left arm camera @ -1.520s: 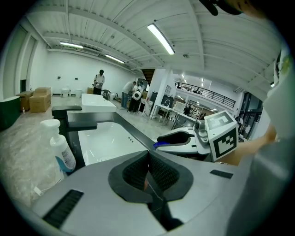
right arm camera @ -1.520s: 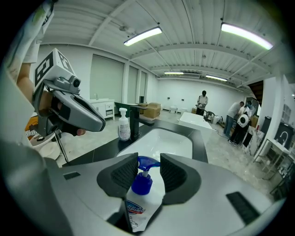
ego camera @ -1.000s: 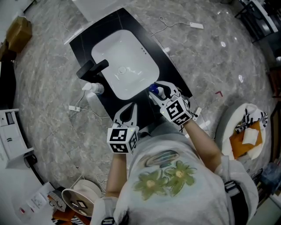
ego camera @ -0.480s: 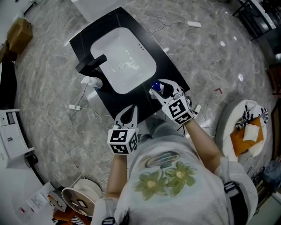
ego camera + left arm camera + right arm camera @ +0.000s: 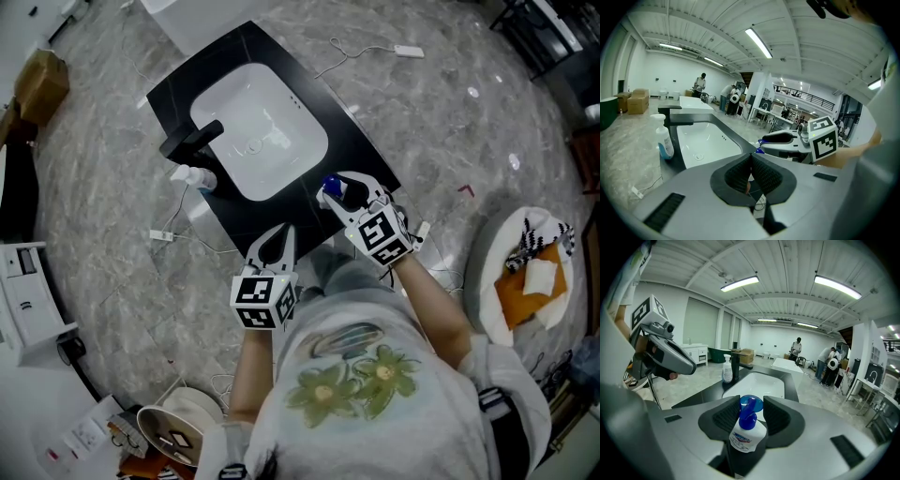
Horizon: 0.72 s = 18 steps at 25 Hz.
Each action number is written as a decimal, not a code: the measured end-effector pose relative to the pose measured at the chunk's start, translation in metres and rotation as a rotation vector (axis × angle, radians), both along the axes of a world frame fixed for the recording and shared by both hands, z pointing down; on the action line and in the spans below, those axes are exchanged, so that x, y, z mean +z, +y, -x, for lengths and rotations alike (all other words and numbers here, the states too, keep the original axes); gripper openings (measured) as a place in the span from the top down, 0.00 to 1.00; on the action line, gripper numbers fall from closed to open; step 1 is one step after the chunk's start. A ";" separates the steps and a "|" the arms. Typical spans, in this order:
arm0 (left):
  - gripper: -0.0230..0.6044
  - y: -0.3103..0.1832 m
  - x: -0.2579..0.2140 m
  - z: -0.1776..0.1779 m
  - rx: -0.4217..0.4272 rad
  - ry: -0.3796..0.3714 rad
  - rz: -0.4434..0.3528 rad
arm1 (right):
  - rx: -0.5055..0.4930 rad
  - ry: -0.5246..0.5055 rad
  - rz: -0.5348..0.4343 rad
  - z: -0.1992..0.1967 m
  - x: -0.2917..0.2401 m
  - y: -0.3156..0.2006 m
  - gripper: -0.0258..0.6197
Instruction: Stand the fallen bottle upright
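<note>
On the left, the soap (image 5: 192, 176) by the tap (image 5: 192, 141) stands where it stood before. Our left tongs (image 5: 278, 232) are still shut, with nothing in them. Our right tongs (image 5: 339, 190) still hold the bottle (image 5: 329, 185), and the grip is the same. A moment ago its blue top was over the rim of the sink (image 5: 258, 122). Now it is over the dark counter (image 5: 239, 220), just beside the sink's near corner. So both hands have slid a little away from the sink. We think the bottle is picked up and on its way to a spot where it can stand. It is not let go yet.

The left gripper view shows that the left pads press together. The head view shows only the bottle's blue top, but it shows where the bottle is over the counter. The right gripper view shows more: the white body with its label, blue pump on top, straight up between the two pads. No view shows the bottle's bottom, so we cannot tell if it touches the counter.
</note>
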<state>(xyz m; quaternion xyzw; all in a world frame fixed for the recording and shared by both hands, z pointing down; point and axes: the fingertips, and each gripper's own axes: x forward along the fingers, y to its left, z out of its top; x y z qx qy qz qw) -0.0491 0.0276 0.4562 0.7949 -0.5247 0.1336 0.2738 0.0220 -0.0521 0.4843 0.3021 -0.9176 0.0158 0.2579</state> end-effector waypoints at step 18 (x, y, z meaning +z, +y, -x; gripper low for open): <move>0.93 0.024 -0.007 -0.012 -0.001 -0.009 -0.014 | 0.012 0.007 0.010 -0.017 0.001 0.023 0.70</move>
